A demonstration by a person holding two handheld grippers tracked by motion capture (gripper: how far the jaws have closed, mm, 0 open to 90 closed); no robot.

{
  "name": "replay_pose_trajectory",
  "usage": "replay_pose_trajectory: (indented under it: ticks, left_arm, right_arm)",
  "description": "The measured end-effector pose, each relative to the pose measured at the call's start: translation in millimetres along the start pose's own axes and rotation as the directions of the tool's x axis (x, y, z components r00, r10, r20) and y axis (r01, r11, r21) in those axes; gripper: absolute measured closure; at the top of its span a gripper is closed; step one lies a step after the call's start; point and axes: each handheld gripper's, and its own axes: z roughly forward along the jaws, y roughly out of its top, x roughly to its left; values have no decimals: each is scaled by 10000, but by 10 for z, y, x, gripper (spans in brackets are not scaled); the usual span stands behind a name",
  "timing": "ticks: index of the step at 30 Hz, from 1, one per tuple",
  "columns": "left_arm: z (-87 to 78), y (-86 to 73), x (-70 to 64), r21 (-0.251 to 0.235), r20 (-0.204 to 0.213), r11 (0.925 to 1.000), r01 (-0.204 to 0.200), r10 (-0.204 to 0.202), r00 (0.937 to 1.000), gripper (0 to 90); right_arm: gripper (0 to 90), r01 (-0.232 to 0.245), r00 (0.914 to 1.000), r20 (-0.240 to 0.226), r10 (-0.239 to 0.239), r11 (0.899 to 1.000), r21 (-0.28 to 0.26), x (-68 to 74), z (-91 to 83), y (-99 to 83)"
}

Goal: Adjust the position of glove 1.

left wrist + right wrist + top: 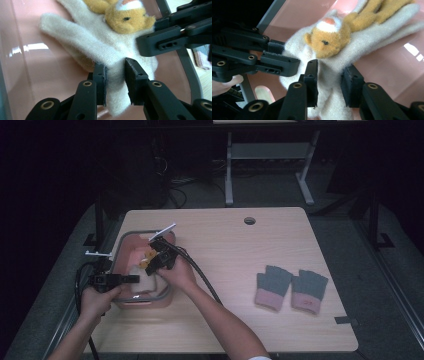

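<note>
The fuzzy cream cloth glove (100, 50) bears a plush orange animal face (126, 18); the glossy pink plastic bin (45, 75) reflects light; the pale wooden table (240, 250) looks matt.

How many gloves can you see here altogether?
3. Two grey-and-pink gloves lie side by side on the table's right part: left grey glove, right grey glove. A cream glove lies in the pink tray, pinched by both grippers. More may be hidden beneath it.

Overhead looks forward; both gripper views (close) share glove (105, 55).
</note>
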Motion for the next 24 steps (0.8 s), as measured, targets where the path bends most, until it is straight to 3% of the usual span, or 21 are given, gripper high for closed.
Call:
replay_pose_trajectory:
  ticks: [5,11,18,21,24]
  left_arm:
    - [30,1,-17,177,-90,9998,18,-16,10000,684]
    - [60,7,-78,810,-266,9964,-261,284,9992,608]
    - [68,22,-105,1037,-60,9943,-232,240,9997,609]
    - [70,33,-112,1135,-79,9929,-363,374,9993,651]
    - [78,49,-130,1208,-143,9916,-470,491,9987,756]
  right_arm:
    - [643,-5,9999,152,5,10000,-36,6,-66,1]
    - [630,34,9996,276,-33,10000,-9,7,-142,-18]
    - [628,13,9999,172,-10,9999,-135,3,-198,-31]
    - [626,64,9999,140,-61,9998,-182,10,-227,-38]
    - [622,74,10000,57,-73,9996,-278,13,-265,-46]
